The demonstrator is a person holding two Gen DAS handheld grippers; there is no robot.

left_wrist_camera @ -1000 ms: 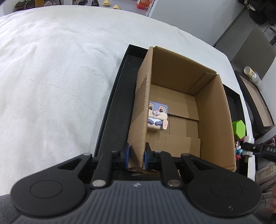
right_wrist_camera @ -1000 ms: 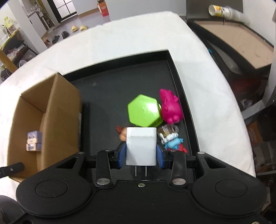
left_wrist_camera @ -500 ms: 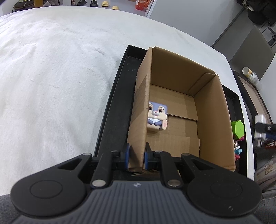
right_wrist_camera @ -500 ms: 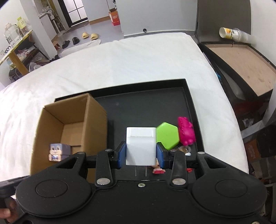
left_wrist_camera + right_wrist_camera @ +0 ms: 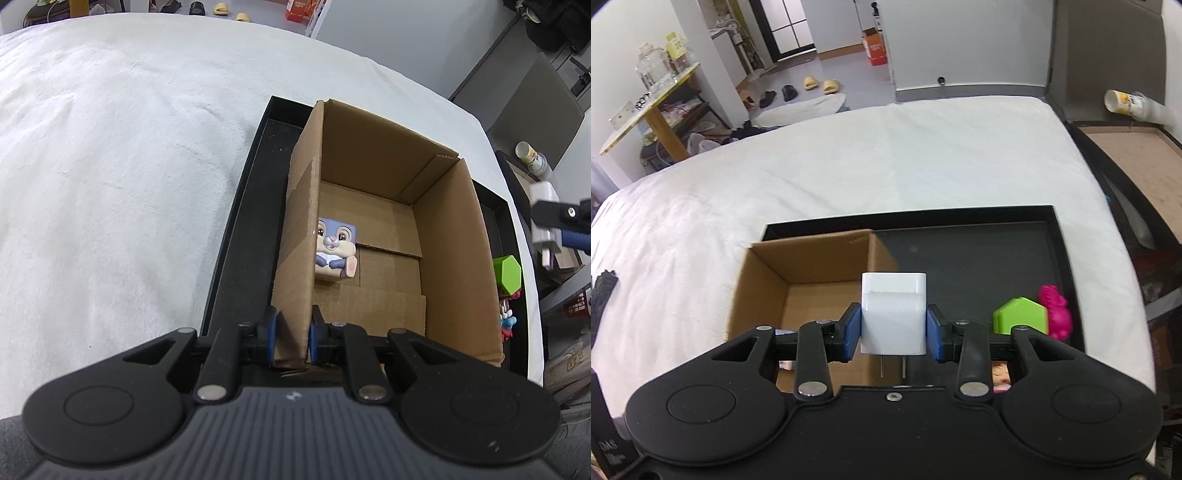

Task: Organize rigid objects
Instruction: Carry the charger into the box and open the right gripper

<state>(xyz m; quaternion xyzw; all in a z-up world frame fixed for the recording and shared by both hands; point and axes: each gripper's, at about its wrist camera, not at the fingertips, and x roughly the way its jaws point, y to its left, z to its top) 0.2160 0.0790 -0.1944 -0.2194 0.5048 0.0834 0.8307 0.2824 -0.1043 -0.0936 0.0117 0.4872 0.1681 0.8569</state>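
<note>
An open cardboard box point(image 5: 454, 251) point(image 5: 764, 280) stands on a black tray point(image 5: 240, 236) point(image 5: 979, 251). A rabbit cube toy point(image 5: 336, 254) lies inside it by the left wall. My left gripper point(image 5: 291, 332) is shut on the box's near left wall. My right gripper point(image 5: 894, 332) is shut on a white plug adapter point(image 5: 894, 314), prongs toward the camera, held above the box's right side; it also shows at the right edge of the left wrist view point(image 5: 545, 218).
A green hexagon block point(image 5: 1021, 319) point(image 5: 508, 273), a pink toy point(image 5: 1054, 317) and small figures point(image 5: 506, 323) lie on the tray right of the box. White bedding point(image 5: 110, 184) surrounds the tray. A dark side table with a bottle point(image 5: 1126, 103) stands to the right.
My right gripper has risen and moved left with the plug adapter, from above the toys to above the box's right side. The left gripper keeps hold of the box wall.
</note>
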